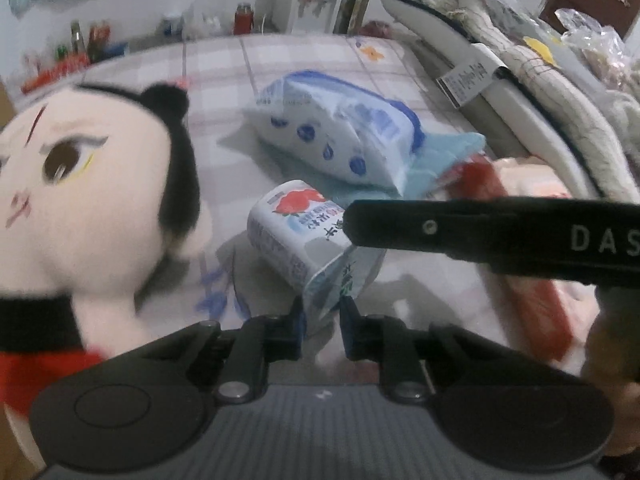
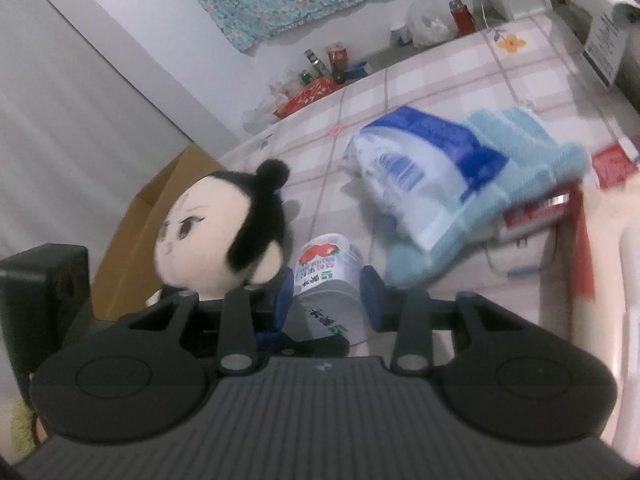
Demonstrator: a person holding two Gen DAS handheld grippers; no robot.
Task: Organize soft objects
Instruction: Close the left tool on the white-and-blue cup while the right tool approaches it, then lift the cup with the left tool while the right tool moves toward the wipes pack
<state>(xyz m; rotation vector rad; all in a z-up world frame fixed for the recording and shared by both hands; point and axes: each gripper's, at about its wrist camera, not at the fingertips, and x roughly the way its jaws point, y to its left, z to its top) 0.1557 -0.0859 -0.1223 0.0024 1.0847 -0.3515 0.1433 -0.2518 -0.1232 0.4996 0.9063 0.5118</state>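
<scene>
A small white tissue pack printed with red fruit lies on the checked bed sheet. My left gripper is shut on the crumpled wrapper flap at the pack's near end. One finger of my right gripper reaches in from the right across the pack's top. In the right wrist view my right gripper is open, its blue pads flanking the pack with slight gaps. A plush doll with black hair and a red outfit stands just left of the pack, also seen as the doll.
A larger blue-and-white tissue pack rests on a light blue towel beyond the small pack. A red packet lies at right, with stacked pillows behind. A cardboard box stands off the bed's left edge.
</scene>
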